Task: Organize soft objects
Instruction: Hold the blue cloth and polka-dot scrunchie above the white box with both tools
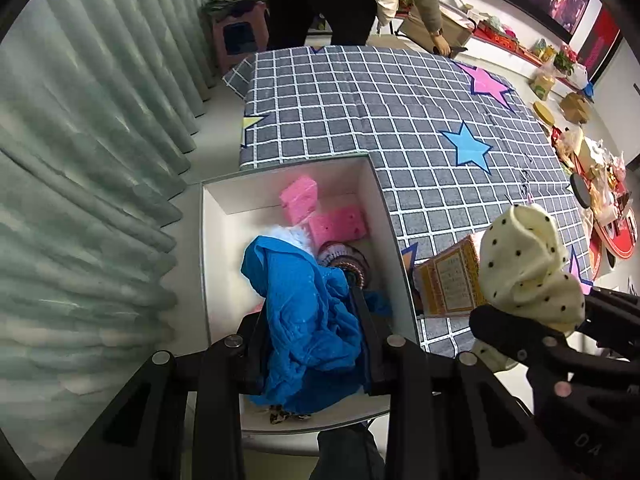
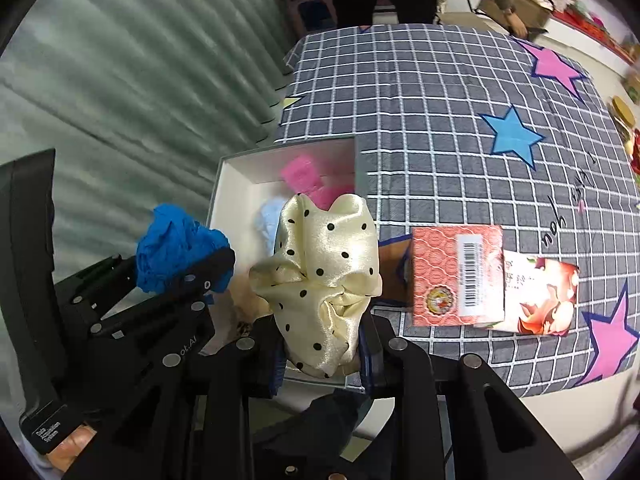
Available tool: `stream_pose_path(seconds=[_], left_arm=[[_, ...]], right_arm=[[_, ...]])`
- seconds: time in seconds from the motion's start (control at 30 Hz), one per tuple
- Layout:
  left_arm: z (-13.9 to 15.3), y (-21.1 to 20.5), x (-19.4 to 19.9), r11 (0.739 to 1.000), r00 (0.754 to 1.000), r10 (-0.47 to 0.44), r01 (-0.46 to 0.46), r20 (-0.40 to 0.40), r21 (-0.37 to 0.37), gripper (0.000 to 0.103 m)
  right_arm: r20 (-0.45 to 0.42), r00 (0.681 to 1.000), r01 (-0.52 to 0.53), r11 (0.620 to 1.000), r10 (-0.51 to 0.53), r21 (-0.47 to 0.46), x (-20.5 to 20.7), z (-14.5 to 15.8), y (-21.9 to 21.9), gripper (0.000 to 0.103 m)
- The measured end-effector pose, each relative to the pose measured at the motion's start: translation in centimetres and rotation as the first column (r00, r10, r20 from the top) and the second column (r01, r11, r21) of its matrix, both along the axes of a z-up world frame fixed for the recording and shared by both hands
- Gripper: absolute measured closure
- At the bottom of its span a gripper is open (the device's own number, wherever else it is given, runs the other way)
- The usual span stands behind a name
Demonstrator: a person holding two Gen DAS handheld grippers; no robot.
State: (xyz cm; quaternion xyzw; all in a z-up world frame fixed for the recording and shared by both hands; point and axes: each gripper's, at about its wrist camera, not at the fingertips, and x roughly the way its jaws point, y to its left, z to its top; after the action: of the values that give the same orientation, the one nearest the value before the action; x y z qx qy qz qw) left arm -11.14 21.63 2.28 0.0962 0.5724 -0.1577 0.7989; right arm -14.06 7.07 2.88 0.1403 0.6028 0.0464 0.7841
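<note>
**2 claws, 2 cloths, 1 box below**

My left claw [image 1: 310, 344] is closed on a crumpled bright blue cloth [image 1: 304, 312], which bulges up between the 2 fingers and hangs over the open white cardboard box [image 1: 224, 200]. My right claw [image 2: 322, 344] is clamped on a bunched cream satin cloth with black polka dots [image 2: 324, 276]; it stands up between the fingers, near the box's right wall.

Inside the box I see 2 pink foam sponge blocks [image 1: 316, 210] at the far end, touching each other, and a striped knitted piece [image 1: 344, 258] just beside the blue cloth. A pale blue fluffy item [image 2: 267, 222] shows in the right wrist view, partly hidden by the dotted cloth.

The box sits at the corner of a grey checked quilt with pink and blue stars [image 1: 360, 112]. Just right of the box lies a flat red patterned packet with a barcode [image 2: 456, 276], touching a floral printed packet [image 2: 540, 292]. Grey-green pleated curtains [image 1: 88, 152] run along the left. A person in dark trousers [image 1: 320, 0] stands beyond the quilt's far edge.
</note>
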Motion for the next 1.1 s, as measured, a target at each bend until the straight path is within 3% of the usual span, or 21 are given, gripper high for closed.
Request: stream_pose_path(seconds=[1.1], left_arm=[[0.4,1.4,0.2,0.999,1.000,0.030,-0.030,0.005,-0.025,0.069]], right_arm=[[-0.003,0.999,-0.050,0.999,0.050,-0.019,0.5,0.2,1.8,0.073]])
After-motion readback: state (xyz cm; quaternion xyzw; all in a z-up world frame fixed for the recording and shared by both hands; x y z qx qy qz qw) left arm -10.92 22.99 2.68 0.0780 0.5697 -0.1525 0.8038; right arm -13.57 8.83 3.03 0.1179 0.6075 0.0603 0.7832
